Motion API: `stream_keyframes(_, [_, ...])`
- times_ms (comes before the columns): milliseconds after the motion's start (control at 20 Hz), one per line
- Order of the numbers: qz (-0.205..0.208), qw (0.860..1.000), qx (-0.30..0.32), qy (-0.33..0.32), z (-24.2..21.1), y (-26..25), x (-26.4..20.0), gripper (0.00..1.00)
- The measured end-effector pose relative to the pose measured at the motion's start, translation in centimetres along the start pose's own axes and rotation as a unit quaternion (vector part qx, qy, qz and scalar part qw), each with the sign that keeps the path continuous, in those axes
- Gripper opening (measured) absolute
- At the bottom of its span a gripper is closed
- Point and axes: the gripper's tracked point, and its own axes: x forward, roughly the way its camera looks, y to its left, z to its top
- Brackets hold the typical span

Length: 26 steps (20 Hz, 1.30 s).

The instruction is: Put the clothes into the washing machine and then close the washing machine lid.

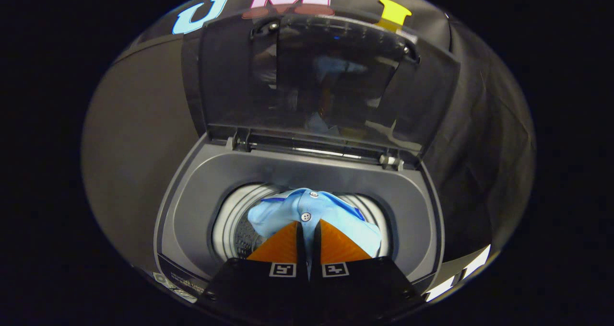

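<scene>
A light blue buttoned shirt (314,211) hangs bunched over the round drum opening (230,225) of a grey top-loading washing machine (192,206). My gripper (308,224) is shut on a fold of that shirt, with the cloth pinched in the narrow gap between the fingers and spilling out just ahead of them. The shirt hides most of the drum; a strip of ribbed metal wall shows to the left of the fingers. Beyond the drum, the machine's dark see-through lid (326,76) stands raised upright on its hinge (316,148).
Black cloth wall surrounds the machine behind and to the right. A plain brown surface (129,139) lies to the machine's left. The machine's front control strip (182,280) sits just below the fingers on the left.
</scene>
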Motion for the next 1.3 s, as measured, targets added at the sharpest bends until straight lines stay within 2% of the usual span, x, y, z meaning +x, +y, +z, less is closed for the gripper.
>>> stream_keyframes(550, [0.035, 0.994, 0.005, 0.102, -5.7, 3.1, 3.7, 0.05])
stream_keyframes(700, [0.038, 0.993, 0.006, 0.116, -6.1, 3.2, 4.2, 0.06])
stream_keyframes(850, [0.018, 0.991, 0.000, 0.134, -6.9, 2.1, 4.3, 0.09])
stream_keyframes(950, [0.017, 0.991, 0.010, 0.132, -6.7, 1.9, 4.5, 0.46])
stream_keyframes(1100, [0.045, 0.991, 0.021, 0.123, -5.9, 2.4, 4.1, 1.00])
stream_keyframes(1300, [0.037, 0.993, 0.019, 0.114, -5.2, 1.7, 3.2, 1.00])
